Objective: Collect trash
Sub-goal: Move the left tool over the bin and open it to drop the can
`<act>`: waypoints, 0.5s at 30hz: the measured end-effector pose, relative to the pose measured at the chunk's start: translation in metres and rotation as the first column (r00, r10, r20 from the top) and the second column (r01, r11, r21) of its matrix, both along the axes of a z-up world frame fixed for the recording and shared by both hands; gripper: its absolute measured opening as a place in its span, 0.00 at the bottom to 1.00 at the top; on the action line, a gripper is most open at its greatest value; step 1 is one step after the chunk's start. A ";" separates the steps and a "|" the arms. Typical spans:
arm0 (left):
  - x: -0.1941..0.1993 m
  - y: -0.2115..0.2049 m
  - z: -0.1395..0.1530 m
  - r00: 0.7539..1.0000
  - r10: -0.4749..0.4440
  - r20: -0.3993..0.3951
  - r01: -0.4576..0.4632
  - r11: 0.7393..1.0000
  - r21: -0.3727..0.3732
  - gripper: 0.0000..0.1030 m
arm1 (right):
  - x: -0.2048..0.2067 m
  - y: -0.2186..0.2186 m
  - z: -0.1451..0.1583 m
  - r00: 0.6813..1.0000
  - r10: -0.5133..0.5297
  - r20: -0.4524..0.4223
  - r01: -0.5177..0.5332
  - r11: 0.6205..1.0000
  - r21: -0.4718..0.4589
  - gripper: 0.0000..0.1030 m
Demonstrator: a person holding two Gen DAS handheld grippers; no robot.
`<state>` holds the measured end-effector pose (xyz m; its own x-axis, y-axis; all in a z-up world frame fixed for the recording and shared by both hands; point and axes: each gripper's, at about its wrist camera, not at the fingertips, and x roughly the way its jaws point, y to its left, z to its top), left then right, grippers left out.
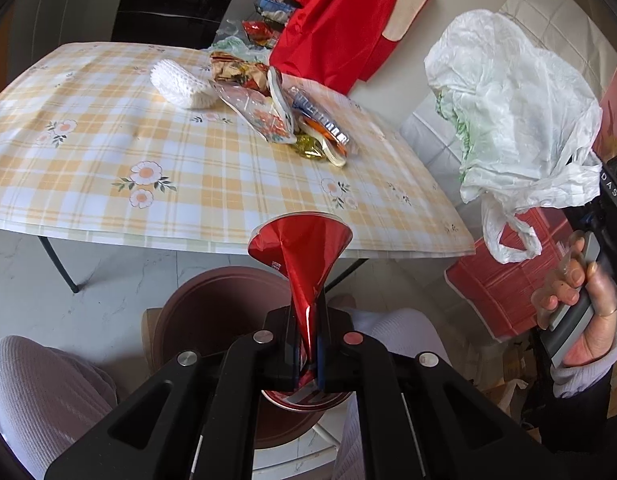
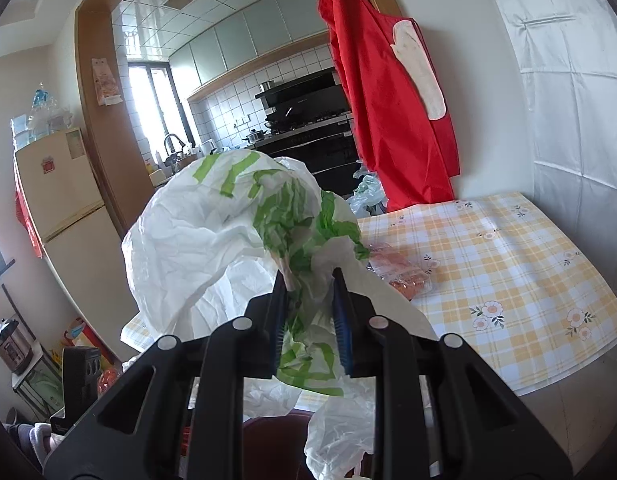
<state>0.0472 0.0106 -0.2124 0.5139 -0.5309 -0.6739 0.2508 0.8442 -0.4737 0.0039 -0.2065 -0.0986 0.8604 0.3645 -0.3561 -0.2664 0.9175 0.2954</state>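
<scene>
1. Here, the left gripper (image 1: pixel 308 344) is clamped on a crushed red foil wrapper (image 1: pixel 302 256), held off the checked counter (image 1: pixel 108 140); it looks light, crinkly and slippery.
2. The right gripper (image 2: pixel 308 300) pinches a crumpled white-and-green plastic bag (image 2: pixel 228 220): soft, limp, best held by bunched folds.
3. A pile of wrappers (image 1: pixel 276 116) lies on the counter.
</scene>
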 end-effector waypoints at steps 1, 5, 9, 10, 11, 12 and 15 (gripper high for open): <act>0.001 -0.003 -0.002 1.000 -0.008 -0.006 0.008 1.000 0.005 0.05 | 0.001 -0.001 -0.001 1.000 0.002 -0.003 -0.002 1.000 0.001 0.24; 0.007 -0.010 -0.013 0.999 -0.027 -0.042 0.027 0.999 0.018 0.05 | 0.006 -0.003 -0.010 1.000 0.009 -0.027 -0.009 1.000 0.009 0.24; 0.013 -0.013 -0.022 0.997 -0.043 -0.071 0.044 0.999 0.017 0.06 | 0.012 -0.001 -0.020 0.998 0.023 -0.059 -0.023 1.000 0.012 0.24; 0.015 -0.013 -0.023 0.996 -0.046 -0.078 0.048 0.999 0.020 0.06 | 0.014 0.000 -0.023 0.997 0.028 -0.068 -0.027 1.000 0.013 0.24; 0.016 -0.014 -0.025 0.995 -0.049 -0.083 0.051 0.998 0.021 0.07 | 0.016 0.001 -0.025 0.997 0.033 -0.075 -0.032 0.999 0.013 0.24; 0.017 -0.014 -0.026 0.995 -0.053 -0.087 0.055 0.998 0.019 0.09 | 0.017 0.002 -0.026 0.996 0.037 -0.081 -0.036 0.999 0.014 0.24; 0.018 -0.012 -0.028 0.994 -0.054 -0.090 0.054 0.998 0.008 0.24 | 0.020 0.007 -0.030 0.994 0.053 -0.090 -0.052 0.999 0.014 0.24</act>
<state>0.0650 -0.0012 -0.2409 0.4216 -0.5486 -0.7220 0.2529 0.8358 -0.4874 0.0235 -0.1993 -0.1287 0.8043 0.4128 -0.4274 -0.2856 0.8994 0.3310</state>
